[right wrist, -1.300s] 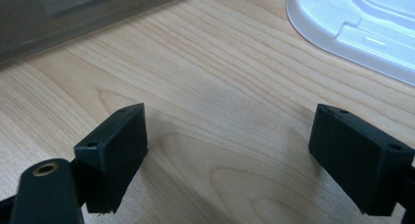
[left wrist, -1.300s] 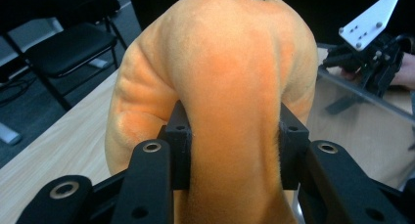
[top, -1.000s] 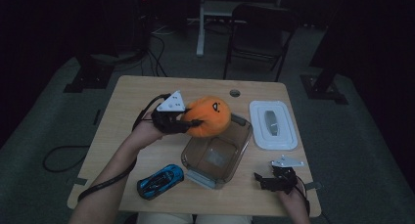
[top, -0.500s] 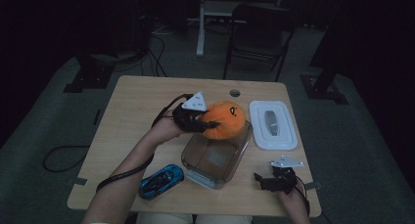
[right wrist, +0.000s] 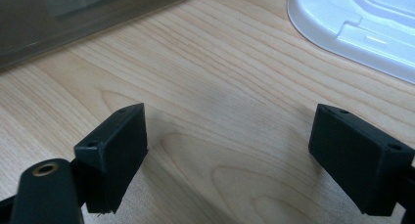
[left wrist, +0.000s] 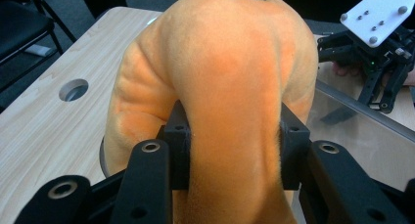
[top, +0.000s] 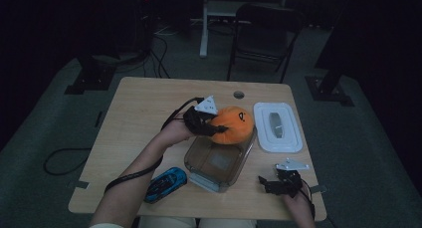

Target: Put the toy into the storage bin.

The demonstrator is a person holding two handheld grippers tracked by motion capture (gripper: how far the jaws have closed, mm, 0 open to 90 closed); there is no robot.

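Table point(top: 139, 118) carried a clear plastic container point(top: 219, 161) at its middle, the white lid point(top: 277, 127) lying apart beside it. Over the container's far rim hung the orange plush toy point(top: 233, 124), pinched in the left gripper point(top: 215, 130); its jaws, narrowed, bit deep into a fold of fur. The right gripper point(top: 271, 184) rested near the table's front edge with jaws wide and nothing between them. To seat the plush well, it would likely need centring over the opening, lowering until the walls took it, then releasing. Nearest the person, a small blue toy car point(top: 165, 183) waited.
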